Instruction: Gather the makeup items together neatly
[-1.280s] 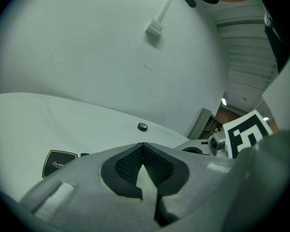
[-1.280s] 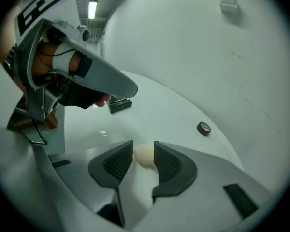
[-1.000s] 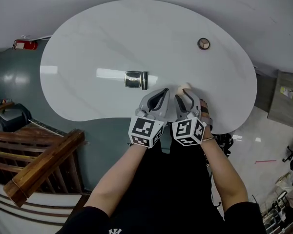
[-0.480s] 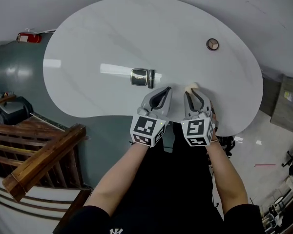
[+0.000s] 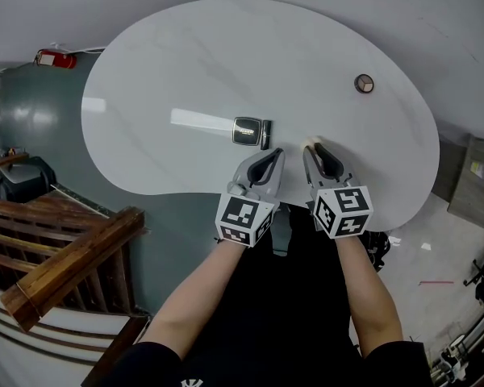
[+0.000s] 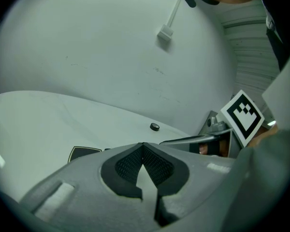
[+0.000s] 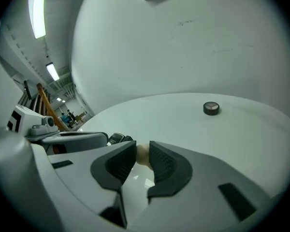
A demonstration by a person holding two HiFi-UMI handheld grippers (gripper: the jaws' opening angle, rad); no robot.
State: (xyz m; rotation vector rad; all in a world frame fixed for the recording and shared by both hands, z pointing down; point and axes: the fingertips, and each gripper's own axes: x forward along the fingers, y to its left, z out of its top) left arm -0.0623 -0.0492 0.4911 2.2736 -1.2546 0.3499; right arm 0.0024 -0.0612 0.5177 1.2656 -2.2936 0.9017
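Note:
A beige makeup sponge (image 5: pixel 311 143) (image 7: pixel 143 156) sits near the table's front edge, and my right gripper (image 5: pixel 315 151) (image 7: pixel 141 148) is shut on it, both pads pressing its sides. Just to its left, my left gripper (image 5: pixel 272 155) (image 6: pixel 143 147) is shut with nothing in it, its tips low over the table. A black square compact (image 5: pixel 246 131) (image 6: pixel 82 153) lies flat ahead of the left gripper, with a slim black tube (image 5: pixel 265 134) against its right side. A small round dark jar (image 5: pixel 364 83) (image 7: pixel 211 108) (image 6: pixel 155 126) stands alone at the far right.
The white kidney-shaped table (image 5: pixel 185 63) has a curved front edge right under both grippers. Below it to the left are a wooden railing (image 5: pixel 64 260) and a grey-green floor. A white wall rises behind the table.
The right gripper's jaws have narrowed onto the beige sponge. The left gripper has stayed shut beside it, and the head view has shifted slightly.

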